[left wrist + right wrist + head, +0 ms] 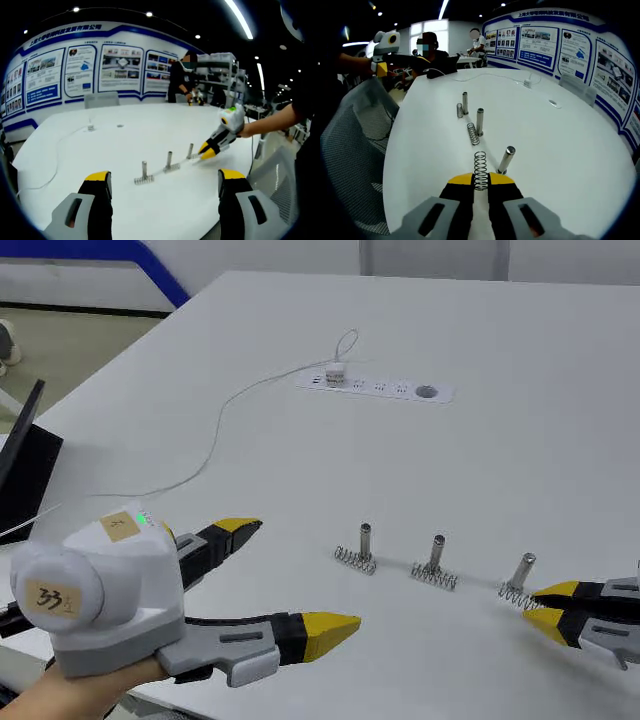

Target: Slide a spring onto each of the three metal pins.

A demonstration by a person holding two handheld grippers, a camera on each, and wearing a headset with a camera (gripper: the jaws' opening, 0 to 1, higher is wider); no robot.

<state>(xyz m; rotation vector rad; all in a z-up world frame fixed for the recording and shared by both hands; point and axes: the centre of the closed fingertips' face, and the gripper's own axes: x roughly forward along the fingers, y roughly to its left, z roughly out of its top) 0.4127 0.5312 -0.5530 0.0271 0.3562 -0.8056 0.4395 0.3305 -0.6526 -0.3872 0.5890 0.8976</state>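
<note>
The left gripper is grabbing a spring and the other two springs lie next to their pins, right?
Not quite: it is the right gripper, not the left. The right gripper view shows its jaws pinching the end of a spring. The left gripper is open and holds nothing. The other two springs do lie next to their pins.

You are in an office-like lab or showroom hall. You stand at a large white table (500, 490) with a power strip (375, 387) lying on it. Blue-trimmed display boards (85, 70) line the wall and strip lights (240, 17) run overhead. Metal shelving (222, 67) stands behind, a mesh chair (350, 150) sits beside the table, and another person (180, 85) stands beyond it.
</note>
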